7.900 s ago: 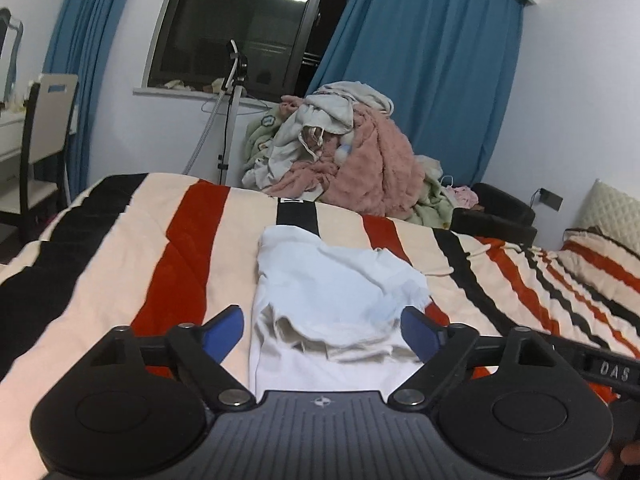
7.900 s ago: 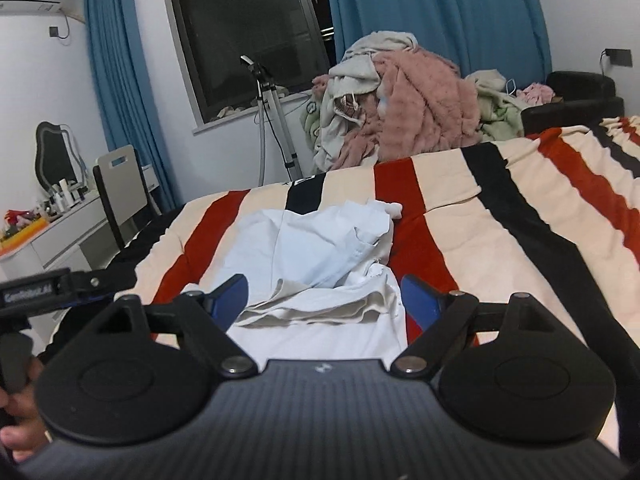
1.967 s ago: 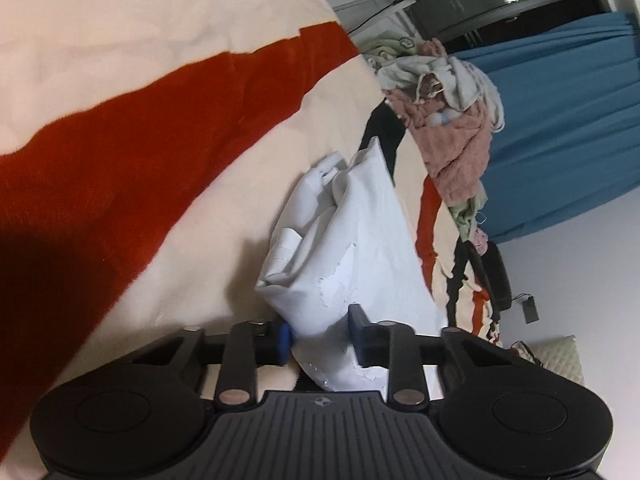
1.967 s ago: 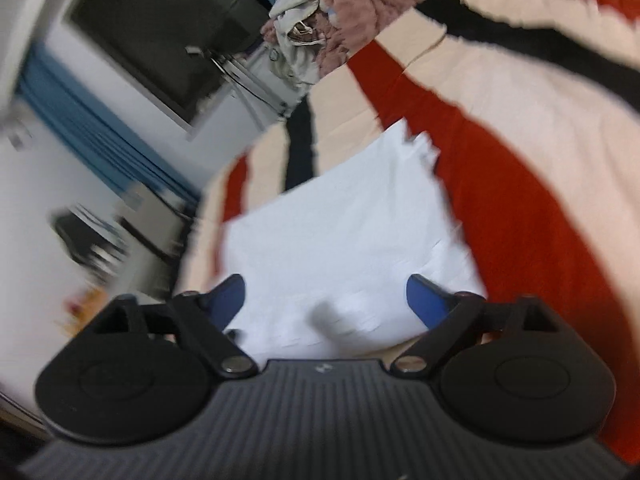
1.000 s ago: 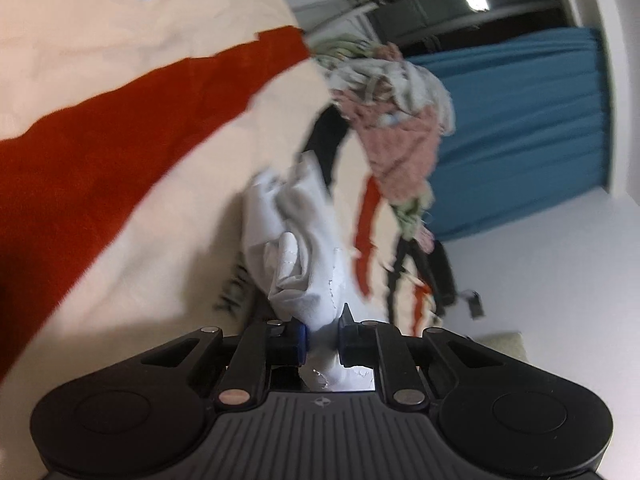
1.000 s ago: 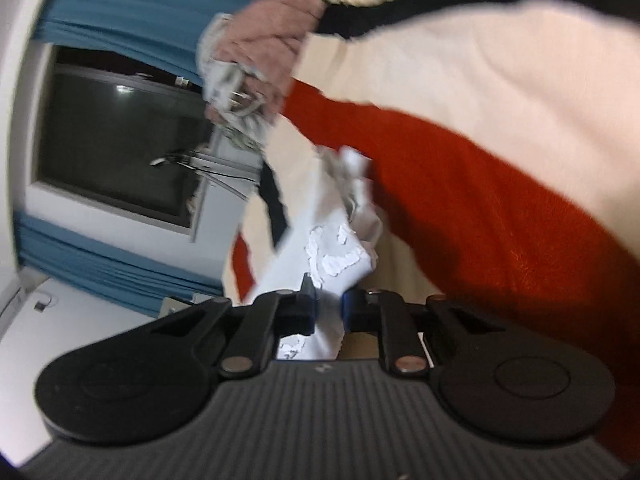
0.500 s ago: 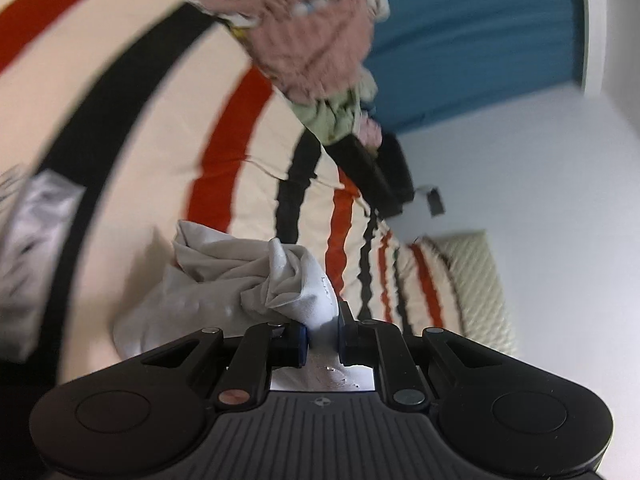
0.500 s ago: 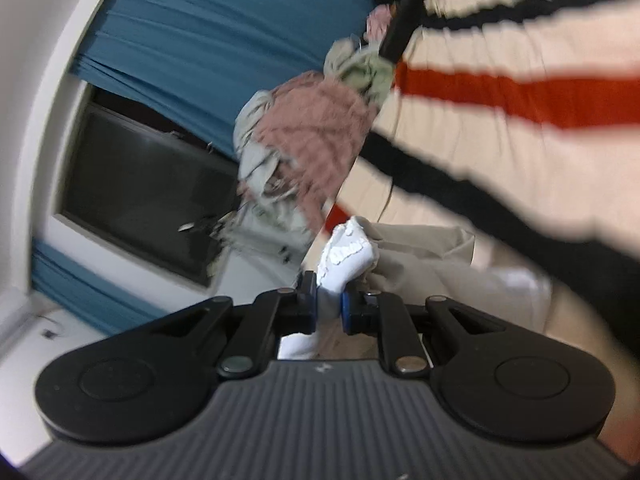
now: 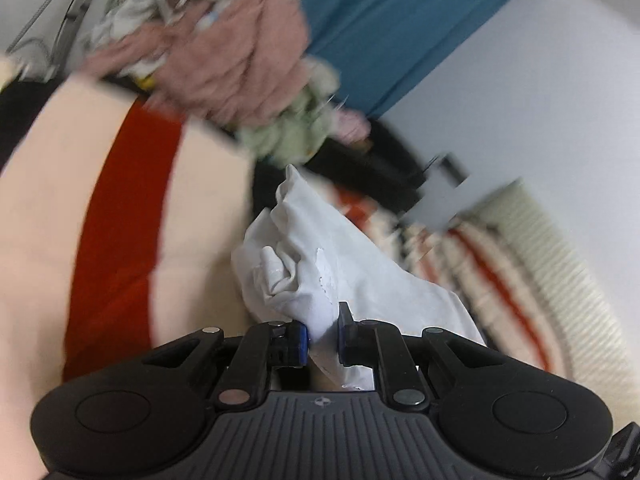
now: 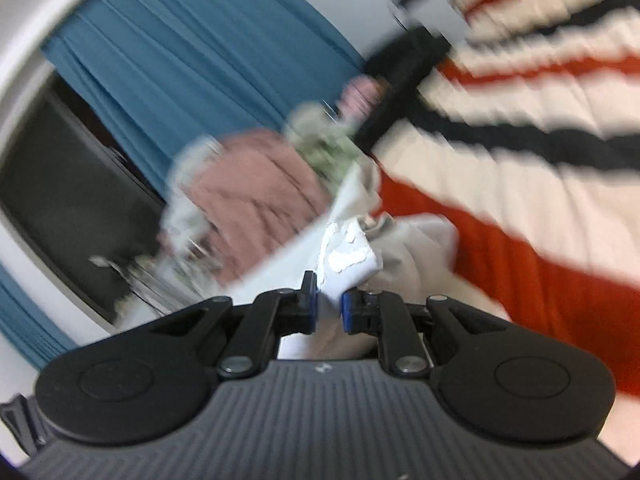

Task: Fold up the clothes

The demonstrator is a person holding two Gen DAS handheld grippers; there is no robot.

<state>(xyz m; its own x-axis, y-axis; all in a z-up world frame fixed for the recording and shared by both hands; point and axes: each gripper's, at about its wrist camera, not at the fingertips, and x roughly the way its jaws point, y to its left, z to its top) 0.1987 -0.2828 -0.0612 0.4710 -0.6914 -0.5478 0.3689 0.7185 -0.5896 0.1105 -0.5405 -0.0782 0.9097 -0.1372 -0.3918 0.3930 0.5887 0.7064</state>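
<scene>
A white garment (image 9: pixel 320 264) with cracked white print is lifted off the striped bed (image 9: pixel 120 216). My left gripper (image 9: pixel 322 338) is shut on a bunched edge of it, and the cloth hangs away to the right. In the right wrist view, my right gripper (image 10: pixel 329 307) is shut on another bunched part of the same white garment (image 10: pixel 352 256), which trails off left and right above the bed (image 10: pixel 520 248). Both views are blurred by motion.
A tall heap of pink, grey and green clothes (image 9: pixel 224 56) sits at the bed's far end, also in the right wrist view (image 10: pixel 256 192). Blue curtains (image 9: pixel 384 28) and a dark window (image 10: pixel 60 216) are behind. A cream pillow (image 9: pixel 560 248) lies at the right.
Both grippers, holding the garment, have lifted it off the bed and swung round. The views have turned from the bed surface toward the clothes heap and wall.
</scene>
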